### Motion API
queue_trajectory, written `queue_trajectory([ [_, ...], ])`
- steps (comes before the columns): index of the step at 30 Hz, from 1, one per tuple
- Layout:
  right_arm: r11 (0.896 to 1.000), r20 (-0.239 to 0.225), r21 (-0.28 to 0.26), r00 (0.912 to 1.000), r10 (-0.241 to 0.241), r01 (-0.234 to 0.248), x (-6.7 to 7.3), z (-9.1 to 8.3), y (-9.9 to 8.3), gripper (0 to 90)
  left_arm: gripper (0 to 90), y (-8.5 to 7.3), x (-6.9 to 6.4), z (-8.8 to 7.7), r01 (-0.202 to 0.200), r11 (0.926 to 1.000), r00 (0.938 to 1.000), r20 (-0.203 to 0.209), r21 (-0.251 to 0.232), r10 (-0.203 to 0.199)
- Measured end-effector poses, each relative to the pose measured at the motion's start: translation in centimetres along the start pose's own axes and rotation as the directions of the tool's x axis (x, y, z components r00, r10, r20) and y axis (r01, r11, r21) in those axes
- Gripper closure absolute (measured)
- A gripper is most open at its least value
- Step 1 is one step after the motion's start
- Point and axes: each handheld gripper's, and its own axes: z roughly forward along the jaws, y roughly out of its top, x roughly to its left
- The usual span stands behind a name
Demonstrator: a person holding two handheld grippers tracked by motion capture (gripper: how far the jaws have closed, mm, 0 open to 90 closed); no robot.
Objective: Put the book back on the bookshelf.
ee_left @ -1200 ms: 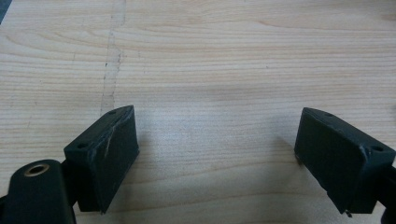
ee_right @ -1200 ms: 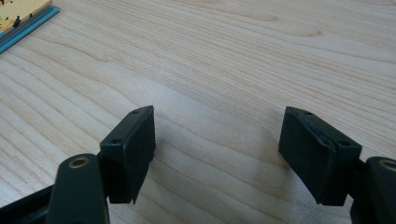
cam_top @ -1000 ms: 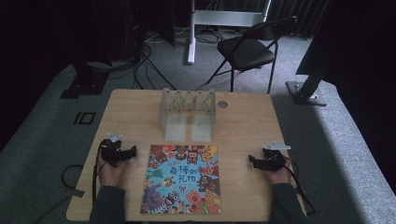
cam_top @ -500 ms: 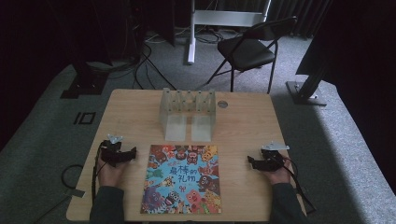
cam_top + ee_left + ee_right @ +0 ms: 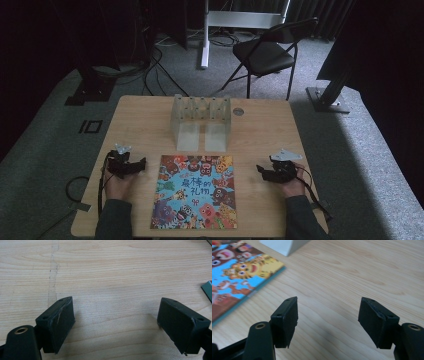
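A picture book (image 5: 196,192) with a bright cartoon cover lies flat at the front middle of the wooden table (image 5: 150,120). My left gripper (image 5: 143,163) rests on the table left of the book, jaws pointing at it. In the left gripper view it (image 5: 115,302) is open over bare wood, with a corner of the book (image 5: 208,288) at the right edge. My right gripper (image 5: 260,170) is held to the right of the book. Its jaws (image 5: 329,300) have just been closing but stand apart with nothing between them. The book (image 5: 237,277) lies ahead to their left.
A clear plastic rack (image 5: 201,122) with two white feet stands behind the book; one foot (image 5: 284,245) appears in the right gripper view. A small round disc (image 5: 238,112) lies right of the rack. A folding chair (image 5: 265,52) and cables are on the floor beyond.
My right gripper has shifted a little left toward the book and lifted slightly. The left gripper and the book have stayed put.
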Motion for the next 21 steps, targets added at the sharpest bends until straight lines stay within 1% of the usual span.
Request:
queue_trajectory([
  [3,1.0,-0.027,0.0,0.9994,-0.021,0.021,0.6,0.1,0.7,33.7,14.3,0.0,0.0,0.0,0.0,1.0,1.0,0.0,0.0,0.0],
  [9,0.998,-0.049,-0.014,0.9967,-0.064,0.063,1.6,0.2,2.0,33.8,14.4,0.0,-0.1,-0.1,-0.003,1.0,1.0,0.005,0.002,0.003],
  [12,0.997,-0.057,-0.011,0.9954,-0.077,0.076,1.8,0.3,2.4,33.8,15.1,-0.1,-0.1,-0.1,-0.006,1.0,1.0,0.007,-0.001,0.006],
  [14,0.995,-0.067,0.004,0.9923,-0.104,0.104,2.2,0.8,3.0,34.1,15.5,-0.1,-0.1,-0.1,-0.01,0.9999,0.9999,0.012,-0.004,0.01],
  [15,0.994,-0.078,0.004,0.9912,-0.107,0.108,2.4,1.2,3.3,34.8,21.9,-0.2,-0.2,-0.3,-0.028,0.9995,0.9992,0.029,-0.015,0.029],
  [16,0.994,-0.08,0.005,0.9911,-0.107,0.107,2.5,1.3,3.4,34.8,25.2,-0.2,-0.4,-0.3,-0.027,0.9995,0.9991,0.031,-0.017,0.028],
  [18,0.993,-0.094,0.002,0.9891,-0.113,0.114,2.8,1.6,3.8,34.8,27.3,-0.1,-0.4,-0.4,-0.027,0.9996,0.9992,0.029,-0.013,0.027],
  [19,0.994,-0.11,-0.008,0.9882,-0.107,0.107,2.9,1.8,3.9,34.8,27.7,-0.1,-0.5,-0.4,-0.024,0.9997,0.9994,0.027,-0.012,0.024],
  [20,0.994,-0.11,-0.008,0.9882,-0.107,0.107,2.9,1.8,3.9,34.8,27.7,-0.1,-0.5,-0.4,-0.02,0.9997,0.9996,0.021,-0.014,0.02],
  [21,0.996,-0.136,-0.009,0.9862,-0.095,0.094,3.0,2.3,4.2,34.8,28.0,-0.2,-0.6,-0.4,-0.016,0.9997,0.9997,0.018,-0.017,0.016],
])
